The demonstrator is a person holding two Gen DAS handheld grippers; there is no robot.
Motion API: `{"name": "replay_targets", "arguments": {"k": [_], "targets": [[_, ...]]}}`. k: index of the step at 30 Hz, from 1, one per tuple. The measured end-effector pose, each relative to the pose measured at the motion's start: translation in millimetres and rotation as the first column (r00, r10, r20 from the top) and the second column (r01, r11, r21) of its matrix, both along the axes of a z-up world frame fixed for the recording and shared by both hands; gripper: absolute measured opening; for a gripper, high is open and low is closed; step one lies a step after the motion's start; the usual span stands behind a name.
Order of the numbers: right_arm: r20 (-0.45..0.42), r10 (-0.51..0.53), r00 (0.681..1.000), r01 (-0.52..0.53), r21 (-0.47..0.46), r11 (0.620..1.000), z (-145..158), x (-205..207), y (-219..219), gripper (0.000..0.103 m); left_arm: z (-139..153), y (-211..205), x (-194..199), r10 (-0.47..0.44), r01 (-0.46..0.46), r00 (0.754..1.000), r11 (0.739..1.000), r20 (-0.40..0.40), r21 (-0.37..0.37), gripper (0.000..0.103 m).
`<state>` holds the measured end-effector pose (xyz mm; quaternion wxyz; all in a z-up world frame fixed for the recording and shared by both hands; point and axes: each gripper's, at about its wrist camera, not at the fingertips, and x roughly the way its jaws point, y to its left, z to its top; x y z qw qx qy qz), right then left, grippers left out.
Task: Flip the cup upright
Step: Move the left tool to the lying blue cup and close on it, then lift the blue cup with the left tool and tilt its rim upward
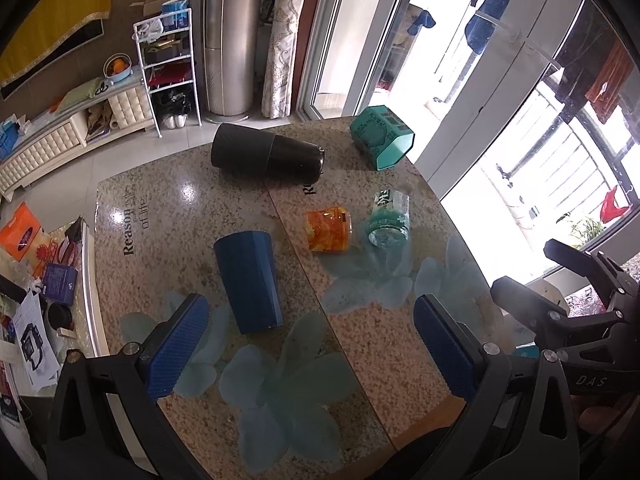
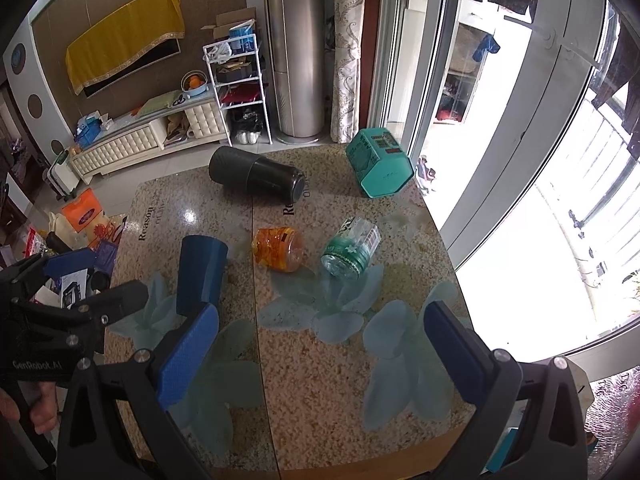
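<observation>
Both the left hand-held gripper [image 1: 312, 350] and right hand-held gripper [image 2: 324, 356] hover released above the surface [image 1: 360, 344], the blue cup [image 1: 248, 280] lying on its side just beyond the left one, orange jar [image 1: 329, 229] and black flask [image 1: 266, 153] farther back.

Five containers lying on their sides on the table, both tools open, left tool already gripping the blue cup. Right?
Not quite. The left tool is open and holds nothing; in the left wrist view the blue cup lies on the table beyond its fingers, untouched. The rest holds.
</observation>
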<state>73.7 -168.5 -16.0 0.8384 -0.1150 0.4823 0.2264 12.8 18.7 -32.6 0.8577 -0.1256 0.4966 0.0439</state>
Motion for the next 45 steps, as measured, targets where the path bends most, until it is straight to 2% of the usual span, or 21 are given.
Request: {"name": "replay_targets", "arguments": {"k": [9,18,27,34,36,38,40,43,44,45], "targets": [[-0.066,0.013,0.998,-0.013,-0.012,1.0,-17,20,-4,0.103,-32,30,32,0.061,-0.066,0.994,0.996,-0.09,-0.052,0.103],[-0.148,0.021,0.989,-0.027,-0.036,0.999,-40,50,-11,0.103,-97,50,73,0.068,-0.081,0.968,0.996,-0.24,-0.041,0.103],[-0.242,0.024,0.97,-0.036,-0.045,0.998,-66,73,-19,0.103,-161,62,99,0.1,-0.119,0.92,0.993,-0.379,-0.027,0.103],[-0.29,0.029,0.957,-0.046,-0.05,0.998,-83,86,-21,0.103,-206,77,98,0.149,-0.201,0.878,0.977,-0.454,-0.068,0.103],[-0.303,0.029,0.952,-0.047,-0.054,0.997,-88,88,-21,0.103,-216,78,97,0.153,-0.206,0.866,0.977,-0.475,-0.06,0.103],[-0.309,0.03,0.95,-0.05,-0.055,0.997,-91,90,-20,0.103,-221,79,96,0.166,-0.217,0.862,0.975,-0.479,-0.053,0.099],[-0.311,0.032,0.95,-0.052,-0.056,0.997,-92,90,-19,0.103,-222,77,95,0.169,-0.21,0.872,0.977,-0.46,-0.041,0.095],[-0.311,0.032,0.95,-0.053,-0.059,0.997,-94,89,-17,0.103,-218,75,95,0.17,-0.205,0.867,0.979,-0.468,-0.023,0.083],[-0.311,0.032,0.95,-0.053,-0.06,0.997,-93,88,-17,0.103,-211,75,98,0.177,-0.209,0.864,0.978,-0.471,-0.016,0.073],[-0.31,0.031,0.95,-0.052,-0.061,0.997,-92,87,-16,0.103,-210,76,98,0.183,-0.215,0.863,0.977,-0.472,-0.014,0.072]]}}
